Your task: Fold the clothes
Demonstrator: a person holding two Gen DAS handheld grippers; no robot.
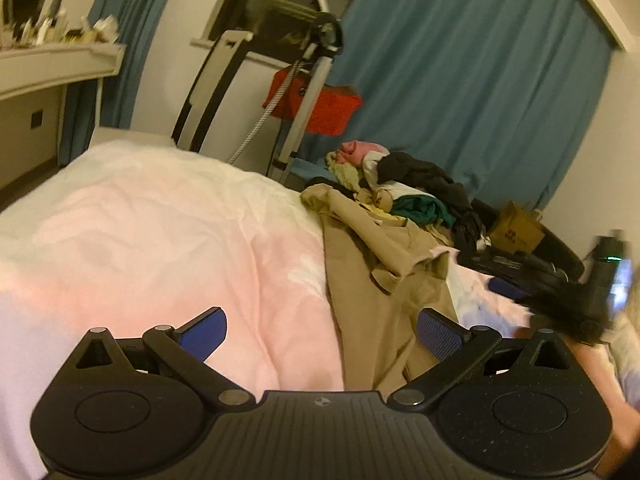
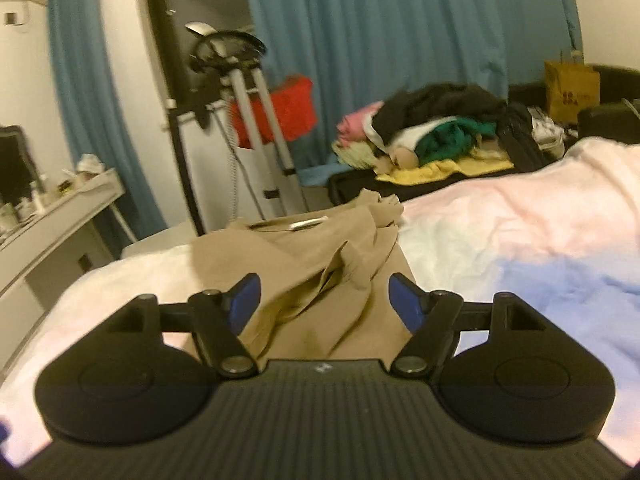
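Loosely rumpled on the soft pink quilt [image 2: 520, 232]: tan shirt [image 2: 320, 272], limp and creased, with both left gripper [image 1: 322, 334] and right gripper [image 2: 325, 300] spread wide, empty.

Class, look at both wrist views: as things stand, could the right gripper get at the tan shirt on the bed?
Probably yes. The right gripper has its jaws open, with the tan shirt lying crumpled on the bed directly ahead and nothing between them.

Blue curtains [image 2: 380, 40] cover the far wall. A red bag [image 2: 288, 108] hangs on a grey stand [image 2: 248, 96]. A brown paper bag [image 2: 572, 88] stands far right.
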